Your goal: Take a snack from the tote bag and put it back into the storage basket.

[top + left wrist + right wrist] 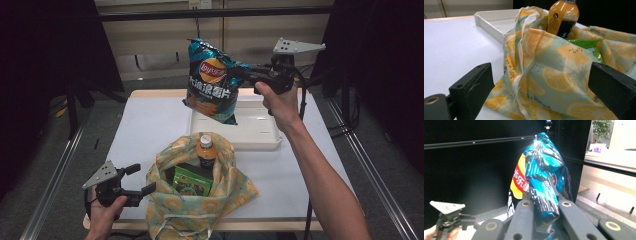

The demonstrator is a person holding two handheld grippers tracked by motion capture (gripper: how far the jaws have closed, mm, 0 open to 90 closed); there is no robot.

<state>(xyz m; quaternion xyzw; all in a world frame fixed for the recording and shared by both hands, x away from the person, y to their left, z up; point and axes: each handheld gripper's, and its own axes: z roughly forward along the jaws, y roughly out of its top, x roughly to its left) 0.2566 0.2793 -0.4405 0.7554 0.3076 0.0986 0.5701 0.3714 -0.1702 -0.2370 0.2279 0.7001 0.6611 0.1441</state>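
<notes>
So, nearest the camera at lower left of the high view, the left gripper (139, 179) sits low beside the cloth bag (227, 187), jaws spread wide with nothing between them; in the left gripper view the lemon-print fabric lies just ahead of the open jaws, not pinched. The bag stands open at bottom centre of the white table (150, 120), with an orange-capped bottle (205, 149) upright inside and a green packet (190, 182) beside it.

Farther back, a white tray (260, 132) rests past the bag, apparently bare. Above its left end, in mid-air at upper centre, hangs the chip bag (212, 82), pinched at its right edge by the right gripper (239, 72) (jaws nearly closed on crumpled foil, clear in the right gripper view (544, 202)).

Key relation: the chip bag's long axis runs roughly vertical, dangling below and left of the jaws, directly over the tray rather than the bag. The right hand is nearer the tray, so set-down there looks likely.
</notes>
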